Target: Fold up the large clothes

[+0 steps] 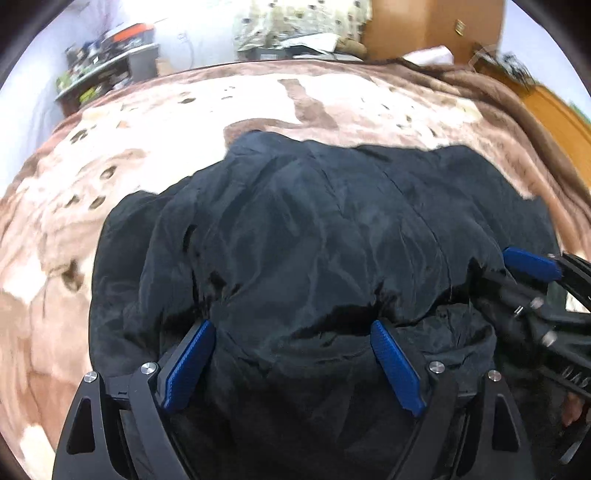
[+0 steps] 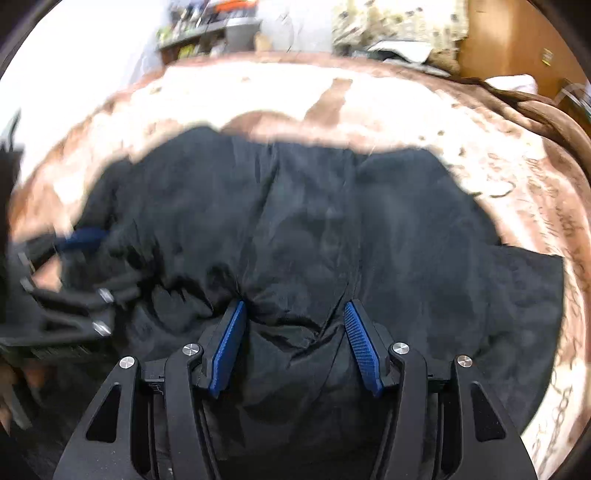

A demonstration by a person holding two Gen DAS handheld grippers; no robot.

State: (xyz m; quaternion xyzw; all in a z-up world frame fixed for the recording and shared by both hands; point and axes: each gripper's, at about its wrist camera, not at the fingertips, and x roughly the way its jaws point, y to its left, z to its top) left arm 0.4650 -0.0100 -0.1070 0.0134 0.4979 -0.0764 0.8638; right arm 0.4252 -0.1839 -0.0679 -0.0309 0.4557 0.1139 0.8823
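Note:
A large black padded jacket (image 1: 332, 221) (image 2: 332, 221) lies crumpled on a brown-and-cream blanket (image 1: 147, 129) (image 2: 258, 92). My left gripper (image 1: 291, 323) points down at the jacket's near edge. Its jaws stand wide apart, and a bulky fold lies loosely between the blue pads. To its right my right gripper (image 2: 295, 302) is shut on a thick bunch of the same near edge, with creases running into both pads. One of the right gripper's blue fingers (image 1: 532, 260) shows in the left wrist view. One of the left gripper's fingers (image 2: 81, 238) shows blurred in the right wrist view.
The blanket covers a bed that reaches to every side of the jacket. Behind the bed's far edge are a cluttered shelf (image 1: 103, 62), a pile of spotted bedding (image 1: 295, 26) and wooden furniture (image 1: 424, 26). A darker brown blanket fold (image 2: 546, 110) lies at the far right.

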